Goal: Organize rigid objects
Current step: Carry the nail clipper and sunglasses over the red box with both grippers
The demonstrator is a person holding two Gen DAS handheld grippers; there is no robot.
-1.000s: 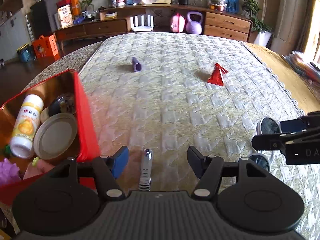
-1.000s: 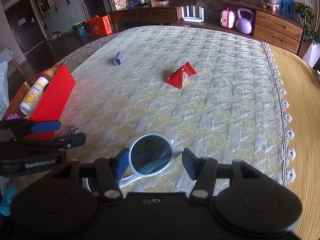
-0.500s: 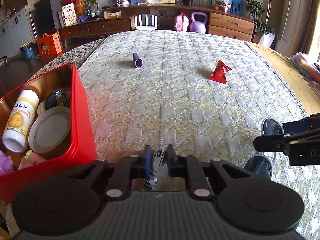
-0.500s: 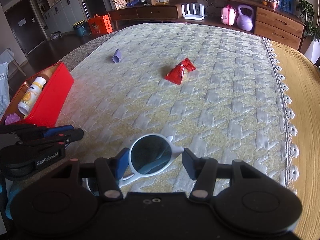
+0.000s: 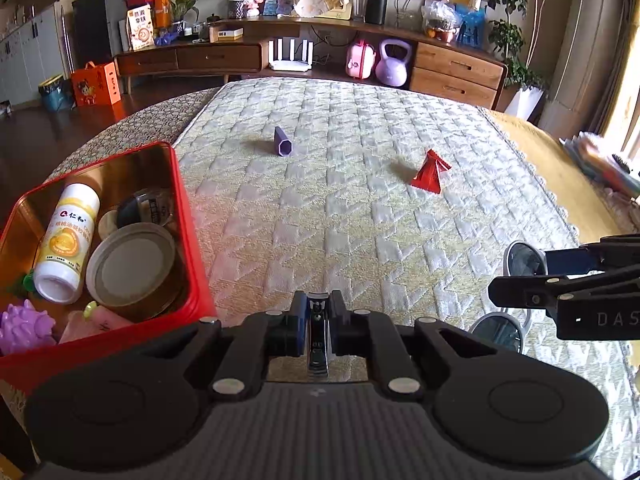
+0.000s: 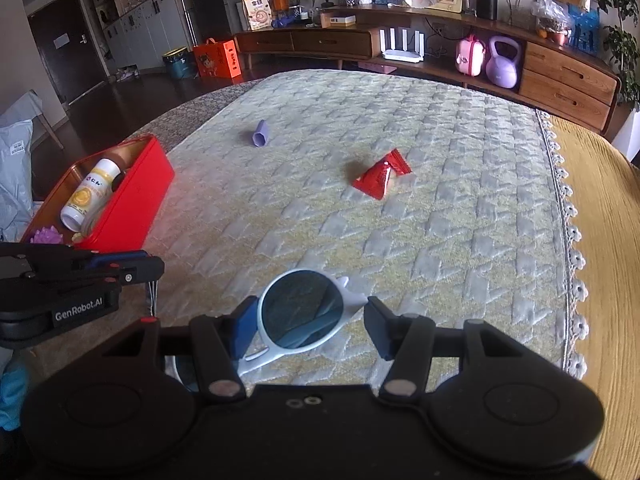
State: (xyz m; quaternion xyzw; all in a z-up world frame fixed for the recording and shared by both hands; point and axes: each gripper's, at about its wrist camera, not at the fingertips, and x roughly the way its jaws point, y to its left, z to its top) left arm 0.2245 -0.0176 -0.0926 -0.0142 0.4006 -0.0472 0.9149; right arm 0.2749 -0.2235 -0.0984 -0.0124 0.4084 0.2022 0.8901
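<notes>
Red tin box (image 5: 188,240) at the left edge of the bed, lid off, gold-coloured inside. Contents: white supplement bottle (image 5: 68,240) with a yellow label, lying on its side; a round metal can (image 5: 130,266) lying with its flat end facing up; a dark round jar (image 5: 146,210) behind the can; a purple spiky ball (image 5: 24,326) in the near corner; a small green piece and a pink item beside it, too hidden to name.

Left gripper (image 5: 317,322): jaws closed tight on a metal nail clipper (image 5: 317,340), which stands between the pads just beside the box's near right corner. In the right wrist view the clipper shows as a thin strip hanging under the gripper's tip.

Right gripper (image 6: 308,320): jaws about half open, set either side of one lens of the white-framed sunglasses (image 6: 304,312). Left pad is at the frame's rim; right pad looks just clear of the hinge. Whether it truly grips, I cannot tell. Sunglasses sit on the bed's near right part.

Surface: quilted pale bedspread (image 5: 360,208) with a lace edge; a mustard-yellow cover (image 6: 600,240) to its right. Well apart on the quilt: a purple hexagonal tube (image 5: 283,142) lying down and a red triangular snack packet (image 5: 430,172).

Room: long wooden sideboard (image 5: 456,68) along the far wall, with a purple kettlebell (image 5: 394,64), a pink case, a white router, potted plants. Dark wood floor, orange gift bag at left.
</notes>
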